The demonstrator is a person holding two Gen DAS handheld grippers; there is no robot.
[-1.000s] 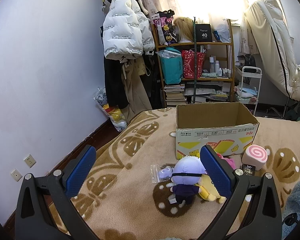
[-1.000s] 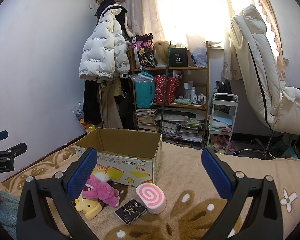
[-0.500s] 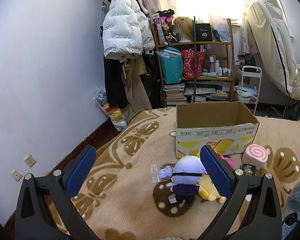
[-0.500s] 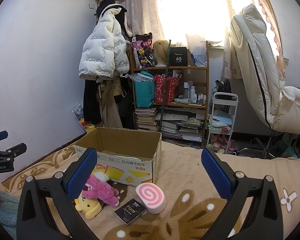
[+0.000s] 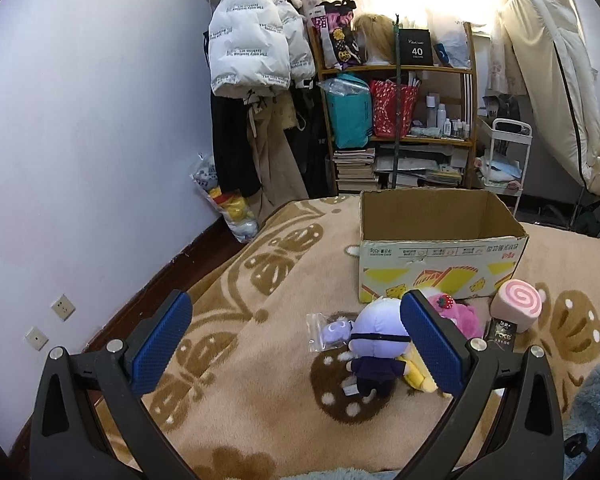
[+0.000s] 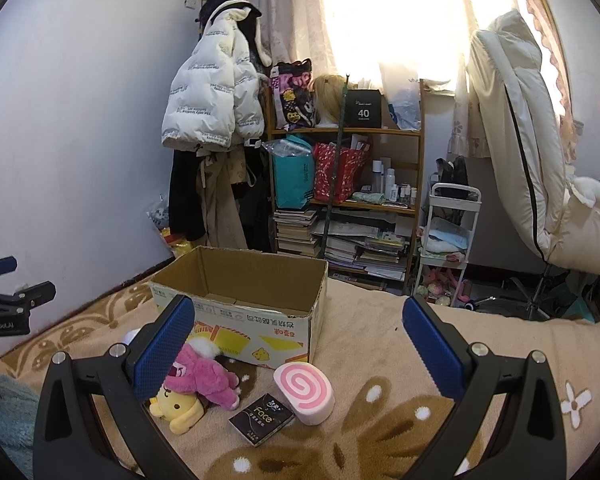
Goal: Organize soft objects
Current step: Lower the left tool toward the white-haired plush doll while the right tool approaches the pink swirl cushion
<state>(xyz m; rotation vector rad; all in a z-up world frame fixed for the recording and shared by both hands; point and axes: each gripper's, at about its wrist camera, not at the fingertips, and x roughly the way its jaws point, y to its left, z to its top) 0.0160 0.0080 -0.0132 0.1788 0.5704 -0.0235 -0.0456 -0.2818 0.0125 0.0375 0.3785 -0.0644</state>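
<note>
Left wrist: purple doll (image 5: 374, 342) between fingers (image 5: 428, 342).

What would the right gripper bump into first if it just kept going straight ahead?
Probably the cardboard box: the open right gripper points over the blanket toward its near corner. Depth is hard to judge, so it might skim past; the pink swirl cushion sits lower.

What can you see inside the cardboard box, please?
The box looks empty: bare walls and flaps on the part of its floor visible from the right wrist. Its front wall hides the nearest strip of floor. The toys, like the pink plush, lie outside, in front.
</note>
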